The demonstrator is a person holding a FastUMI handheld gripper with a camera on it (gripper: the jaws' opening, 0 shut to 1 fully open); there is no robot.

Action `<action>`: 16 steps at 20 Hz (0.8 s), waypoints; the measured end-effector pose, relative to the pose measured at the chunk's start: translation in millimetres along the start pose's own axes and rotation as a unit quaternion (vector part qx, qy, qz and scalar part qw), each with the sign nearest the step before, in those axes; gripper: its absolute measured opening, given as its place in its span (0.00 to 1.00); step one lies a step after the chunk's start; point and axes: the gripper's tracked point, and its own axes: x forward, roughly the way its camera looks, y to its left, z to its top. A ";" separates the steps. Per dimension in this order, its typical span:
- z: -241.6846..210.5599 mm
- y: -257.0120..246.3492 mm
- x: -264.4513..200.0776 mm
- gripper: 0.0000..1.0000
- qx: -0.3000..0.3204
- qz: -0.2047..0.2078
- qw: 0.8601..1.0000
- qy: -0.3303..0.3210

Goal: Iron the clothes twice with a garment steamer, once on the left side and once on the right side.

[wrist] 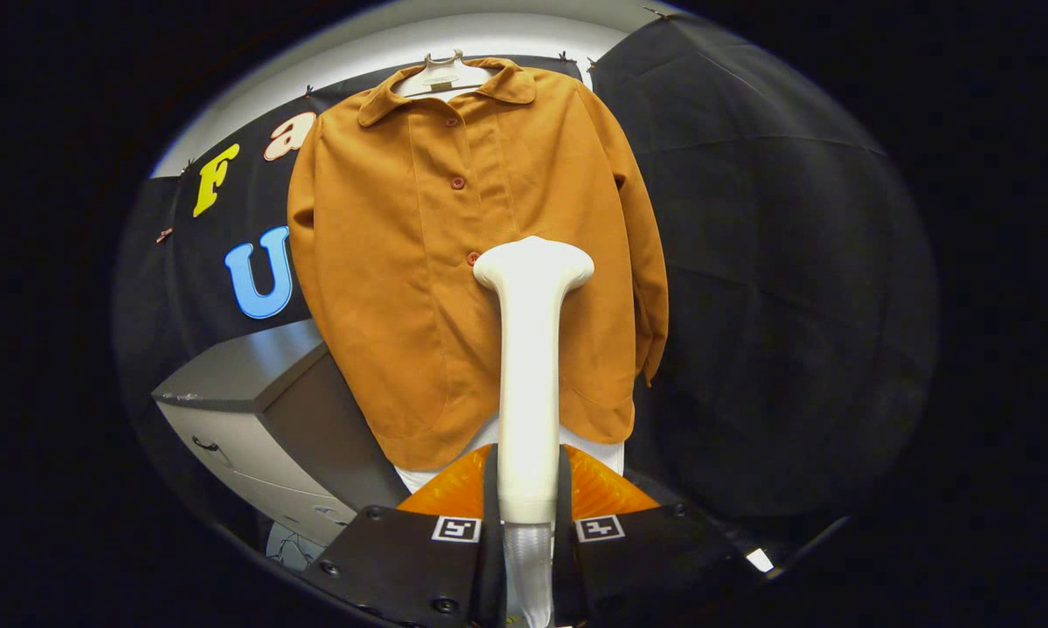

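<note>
An orange-brown buttoned shirt (454, 262) hangs on a pale hanger (441, 74) against the black booth wall, front facing me. My gripper (528, 488) is shut on the handle of a white garment steamer (528, 366), which stands upright between the fingers (490, 488). The steamer's wide head (533, 262) is in front of the shirt's middle, just right of the button line, at about chest-to-waist height. Whether the head touches the cloth I cannot tell. The steamer hides part of the shirt's lower right front.
A grey cabinet with drawers (245, 410) stands to the lower left of the shirt. A white garment edge (602, 453) shows under the shirt's hem. Black cloth wall (768, 305) spreads to the right.
</note>
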 end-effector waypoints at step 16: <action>26.5 55.1 -94.2 0.24 -0.030 -0.022 0.998 -0.040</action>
